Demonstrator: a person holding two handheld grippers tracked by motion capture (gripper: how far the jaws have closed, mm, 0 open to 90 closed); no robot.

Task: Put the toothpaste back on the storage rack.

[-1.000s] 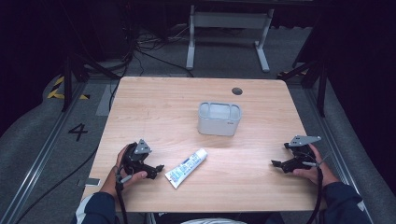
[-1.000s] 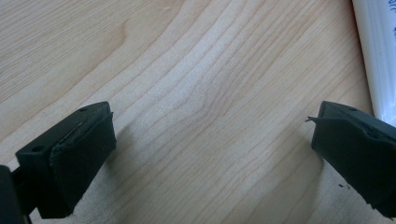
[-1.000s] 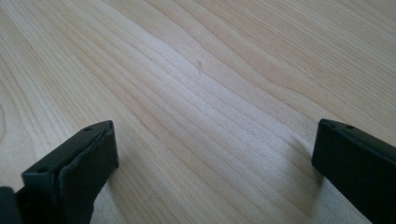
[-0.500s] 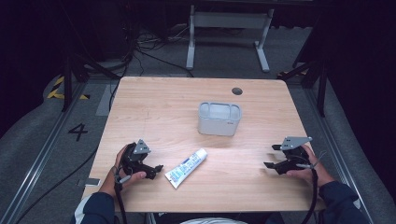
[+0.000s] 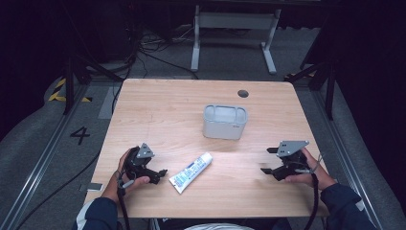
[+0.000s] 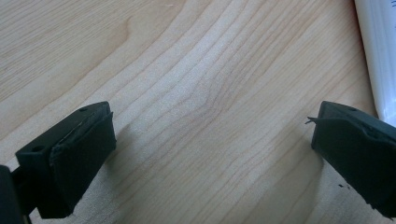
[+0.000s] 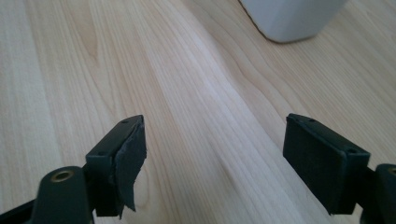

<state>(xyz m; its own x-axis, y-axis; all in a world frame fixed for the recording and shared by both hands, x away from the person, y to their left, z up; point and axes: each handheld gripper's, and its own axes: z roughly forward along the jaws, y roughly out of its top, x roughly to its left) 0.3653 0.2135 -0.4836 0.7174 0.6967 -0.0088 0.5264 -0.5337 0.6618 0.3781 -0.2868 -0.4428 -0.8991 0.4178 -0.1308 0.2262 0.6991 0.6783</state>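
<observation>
White tube [image 6: 379, 51] is cut off beside the left tool [image 6: 205, 154].

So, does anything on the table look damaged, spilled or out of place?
Nothing is spilled. The toothpaste tube lies flat and slanted on the table, and the grey container stands upright. One small oddity: on the right gripper, the pad of one finger looks frayed and is peeling at its lower edge.

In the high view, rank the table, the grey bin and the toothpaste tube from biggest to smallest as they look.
1. table
2. grey bin
3. toothpaste tube, about as long as the bin is wide but much thinner
</observation>
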